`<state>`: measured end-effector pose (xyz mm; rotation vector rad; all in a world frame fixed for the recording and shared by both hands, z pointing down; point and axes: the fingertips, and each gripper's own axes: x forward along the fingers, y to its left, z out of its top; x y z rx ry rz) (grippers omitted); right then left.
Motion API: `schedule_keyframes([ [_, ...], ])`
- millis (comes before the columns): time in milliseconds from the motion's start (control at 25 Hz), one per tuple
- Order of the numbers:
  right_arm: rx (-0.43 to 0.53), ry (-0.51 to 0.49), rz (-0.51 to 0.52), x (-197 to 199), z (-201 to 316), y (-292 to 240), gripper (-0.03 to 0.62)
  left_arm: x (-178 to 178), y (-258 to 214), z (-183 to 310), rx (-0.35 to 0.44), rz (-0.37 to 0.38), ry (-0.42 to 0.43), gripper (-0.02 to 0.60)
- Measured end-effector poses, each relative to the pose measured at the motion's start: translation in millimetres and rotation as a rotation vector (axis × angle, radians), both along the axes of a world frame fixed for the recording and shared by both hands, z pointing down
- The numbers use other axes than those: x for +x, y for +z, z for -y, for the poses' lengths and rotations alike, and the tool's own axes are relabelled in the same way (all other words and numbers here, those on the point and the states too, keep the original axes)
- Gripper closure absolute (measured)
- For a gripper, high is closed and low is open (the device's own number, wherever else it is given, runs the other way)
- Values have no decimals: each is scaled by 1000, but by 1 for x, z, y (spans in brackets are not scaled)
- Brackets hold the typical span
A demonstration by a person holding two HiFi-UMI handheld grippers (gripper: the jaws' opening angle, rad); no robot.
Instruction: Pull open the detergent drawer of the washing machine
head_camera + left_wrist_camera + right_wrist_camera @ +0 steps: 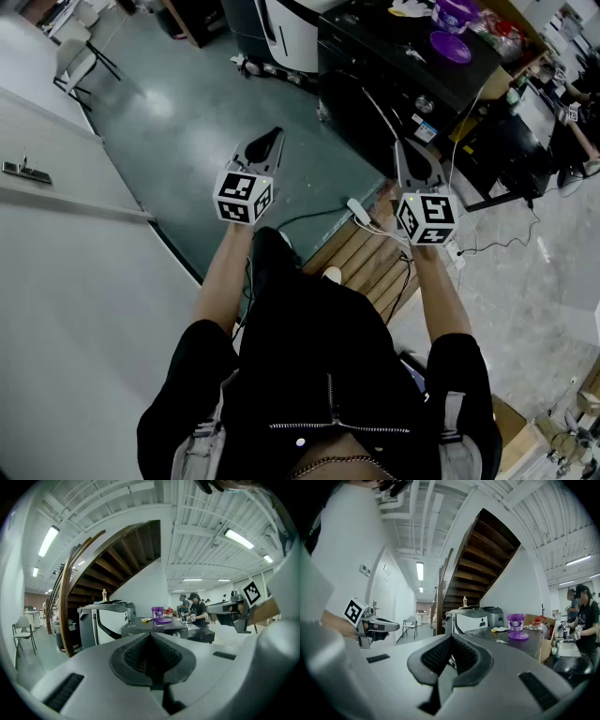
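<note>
The left tool (273, 139) and the right tool (401, 152) are held out side by side over the floor (178, 122) — each with its jaws together, nothing between them. The dark washing machine (394, 89) stands ahead, well apart from both — its detergent drawer can't be made out.

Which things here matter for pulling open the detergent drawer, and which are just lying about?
For the job: black washing machine; left gripper and right gripper, jaws shut on both.
Lying about: purple plastic tub, purple lid, white power strip, wooden pallet, white chair.
</note>
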<state>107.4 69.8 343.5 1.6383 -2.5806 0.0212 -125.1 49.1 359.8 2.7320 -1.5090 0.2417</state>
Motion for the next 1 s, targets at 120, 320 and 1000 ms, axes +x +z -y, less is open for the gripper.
schedule_keyframes([
  [120,-8,-6,7,5,-1,3,589,3,5,-1,-13,-10,-7,568],
  [320,2,-13,10,10,-7,3,588,12,12,-4,-33,-17,6,568],
  [1000,5,5,40,22,-14,1,588,31,6,-11,-40,-22,27,568],
])
